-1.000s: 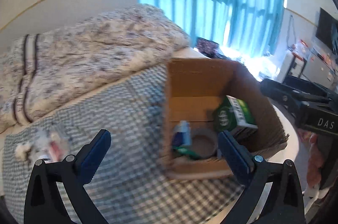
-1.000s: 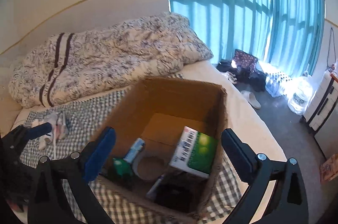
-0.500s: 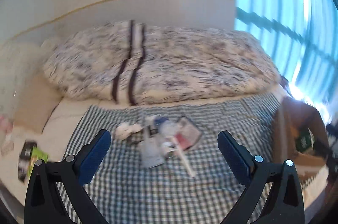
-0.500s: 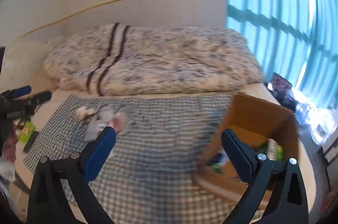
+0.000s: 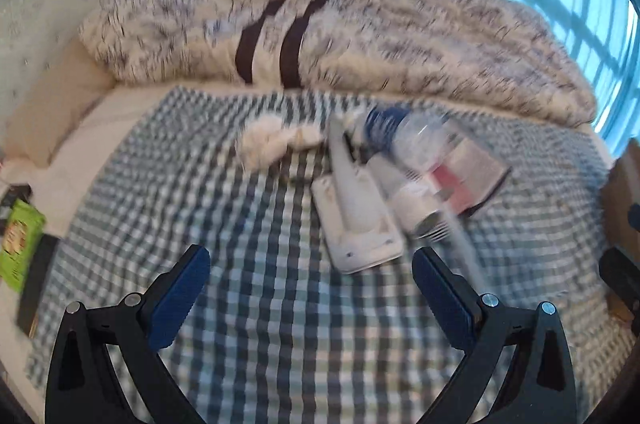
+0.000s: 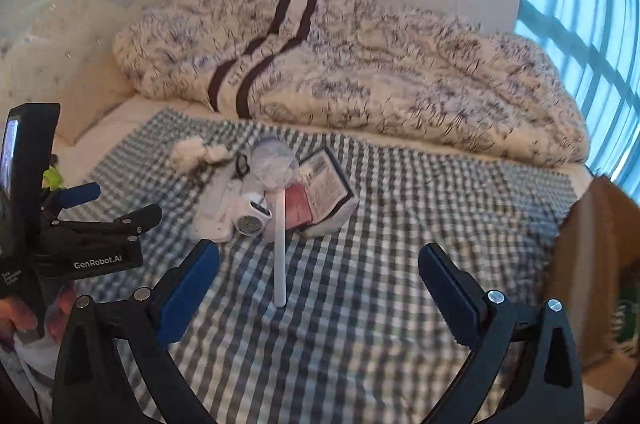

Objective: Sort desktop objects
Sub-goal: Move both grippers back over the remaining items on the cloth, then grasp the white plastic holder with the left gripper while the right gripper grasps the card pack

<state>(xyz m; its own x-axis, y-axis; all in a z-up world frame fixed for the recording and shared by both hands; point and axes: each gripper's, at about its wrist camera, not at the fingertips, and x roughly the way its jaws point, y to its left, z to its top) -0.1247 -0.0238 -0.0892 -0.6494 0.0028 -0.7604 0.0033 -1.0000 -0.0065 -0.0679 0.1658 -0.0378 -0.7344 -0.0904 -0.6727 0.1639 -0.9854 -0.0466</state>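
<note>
A heap of small objects lies on the checked cloth: a white flat device, a white cylinder, a clear bottle with a blue cap, a pink-and-grey packet, a white fluffy wad and a long white stick. My left gripper stands open, just short of the white device. My right gripper is open too, with the stick's near end between its fingers, untouched. The left gripper also shows at the left in the right wrist view. The cardboard box stands at the right edge.
A patterned quilt is bunched along the back of the bed against the wall. A pillow lies at the left. A green packet and a dark flat item rest off the cloth's left edge. Blue curtains hang at the right.
Both views have swung left from the cardboard box to the heap on the cloth, and the left gripper has closed in on it. Both grippers stay open and empty.
</note>
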